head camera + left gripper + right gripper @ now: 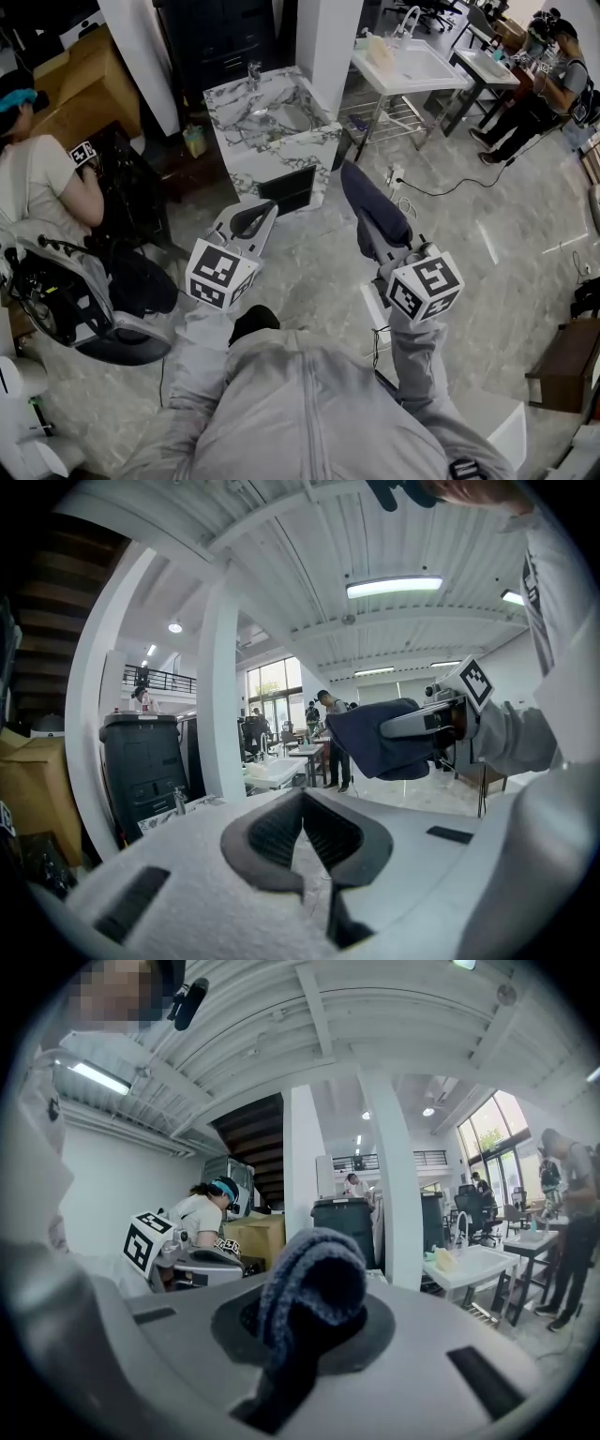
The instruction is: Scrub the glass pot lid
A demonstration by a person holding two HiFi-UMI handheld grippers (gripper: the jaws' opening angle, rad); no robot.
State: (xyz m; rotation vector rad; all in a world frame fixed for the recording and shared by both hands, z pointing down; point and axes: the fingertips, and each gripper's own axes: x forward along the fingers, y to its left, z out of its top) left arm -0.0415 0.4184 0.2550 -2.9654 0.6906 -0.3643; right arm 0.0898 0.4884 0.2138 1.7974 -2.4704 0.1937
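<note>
No glass pot lid shows in any view. I hold both grippers out in front of me, above the floor. My right gripper (384,240) (309,1309) is shut on a dark blue knitted cloth (366,201) (310,1283), which drapes over its jaws and hides their tips. In the left gripper view the same cloth (373,743) hangs from the right gripper (424,723). My left gripper (253,218) (303,801) has its dark pads meeting at the tips, with nothing between them.
A marble sink counter (270,124) with a tap stands ahead, and a white sink on a frame (413,67) is behind it to the right. One person sits at the left (45,192); others work at the back right (547,82). A cable (441,190) lies on the floor.
</note>
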